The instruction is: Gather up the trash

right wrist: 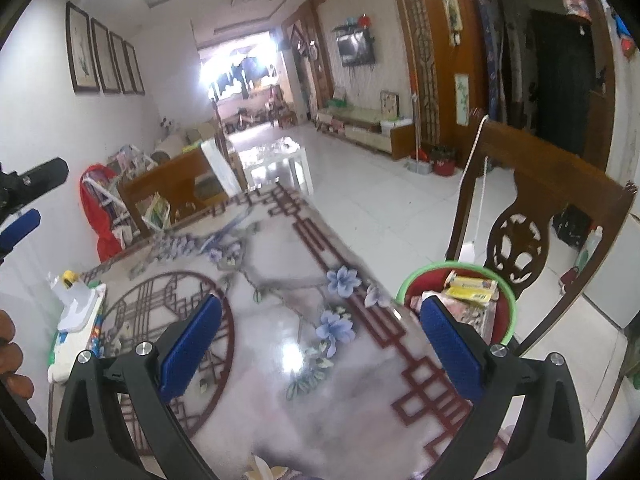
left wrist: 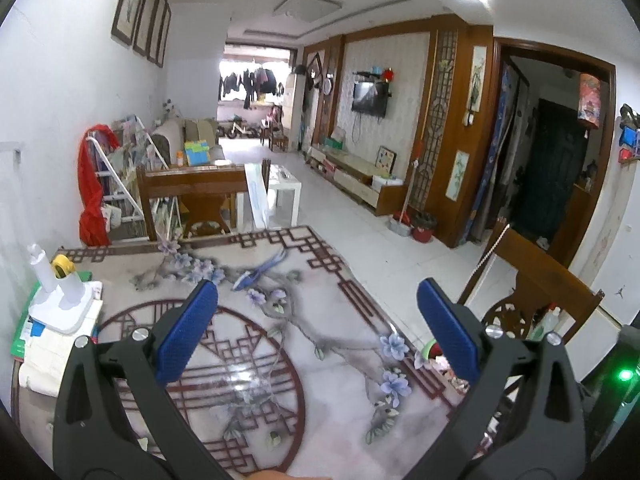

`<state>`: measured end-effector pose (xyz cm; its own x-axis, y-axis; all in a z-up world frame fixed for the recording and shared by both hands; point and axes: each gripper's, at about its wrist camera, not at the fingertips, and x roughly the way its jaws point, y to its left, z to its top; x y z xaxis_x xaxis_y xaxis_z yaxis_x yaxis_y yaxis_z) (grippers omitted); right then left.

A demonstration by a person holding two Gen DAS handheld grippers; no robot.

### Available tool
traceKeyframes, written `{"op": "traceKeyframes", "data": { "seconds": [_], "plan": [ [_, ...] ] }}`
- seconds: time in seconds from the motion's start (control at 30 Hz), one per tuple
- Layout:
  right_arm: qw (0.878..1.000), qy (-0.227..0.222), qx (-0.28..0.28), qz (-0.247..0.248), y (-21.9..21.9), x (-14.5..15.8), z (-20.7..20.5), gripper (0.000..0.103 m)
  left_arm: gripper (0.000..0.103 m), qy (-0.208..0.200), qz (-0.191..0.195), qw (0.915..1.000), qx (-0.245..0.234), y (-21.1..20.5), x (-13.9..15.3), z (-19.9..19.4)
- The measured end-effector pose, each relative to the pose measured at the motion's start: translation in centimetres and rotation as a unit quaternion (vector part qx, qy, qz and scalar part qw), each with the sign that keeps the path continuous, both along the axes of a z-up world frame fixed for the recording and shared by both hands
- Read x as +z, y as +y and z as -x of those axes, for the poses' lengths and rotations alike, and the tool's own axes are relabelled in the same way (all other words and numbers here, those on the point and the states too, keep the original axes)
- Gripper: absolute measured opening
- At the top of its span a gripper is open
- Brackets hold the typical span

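Note:
My left gripper (left wrist: 318, 292) is open above the flower-patterned table (left wrist: 320, 360), nothing between its blue pads. My right gripper (right wrist: 320, 308) is open too, hovering over the same table (right wrist: 280, 380) near its right edge. A green-rimmed red bin (right wrist: 506, 300) stands just past that edge, beside the right finger (right wrist: 448, 344), holding a yellow packet (right wrist: 472, 286) and printed wrappers. In the left wrist view only a sliver of the bin (left wrist: 430, 350) shows behind the right finger. The left gripper's blue pad (right wrist: 18, 224) shows at the far left of the right wrist view.
A white stand (left wrist: 60, 300) with yellow tape (left wrist: 62, 266) sits on stacked papers at the table's left edge. A carved wooden chair (right wrist: 532, 216) stands behind the bin, another chair (left wrist: 192, 192) at the table's far end. White tiled floor lies to the right. A person's hand (right wrist: 10, 352) shows at left.

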<state>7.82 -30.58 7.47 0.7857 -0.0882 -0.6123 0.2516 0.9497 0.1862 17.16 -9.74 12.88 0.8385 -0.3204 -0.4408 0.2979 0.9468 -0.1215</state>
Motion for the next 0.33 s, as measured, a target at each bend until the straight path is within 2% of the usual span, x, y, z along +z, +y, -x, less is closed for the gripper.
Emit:
{"op": "traceKeyframes", "data": {
  "seconds": [0.07,0.17,0.27,0.33],
  "plan": [
    [1.000,0.019,0.009,0.002,0.4,-1.7,-1.1,0.096,0.098,0.006,-0.004,1.0000,0.007,0.3,-1.1,-0.4],
    [0.997,0.069,0.024,0.007,0.8,-5.7,-3.1,0.096,0.098,0.024,-0.012,0.9993,0.026,1.2,-3.6,-1.1],
    [0.992,0.119,0.034,0.000,1.1,-10.2,-4.7,0.096,0.098,0.059,-0.036,0.9963,0.052,2.9,-7.9,-2.1],
    [0.988,0.151,0.041,-0.007,1.2,-13.6,-5.8,0.096,0.098,0.098,-0.055,0.9901,0.084,4.6,-11.2,-2.7]
  ]
}}
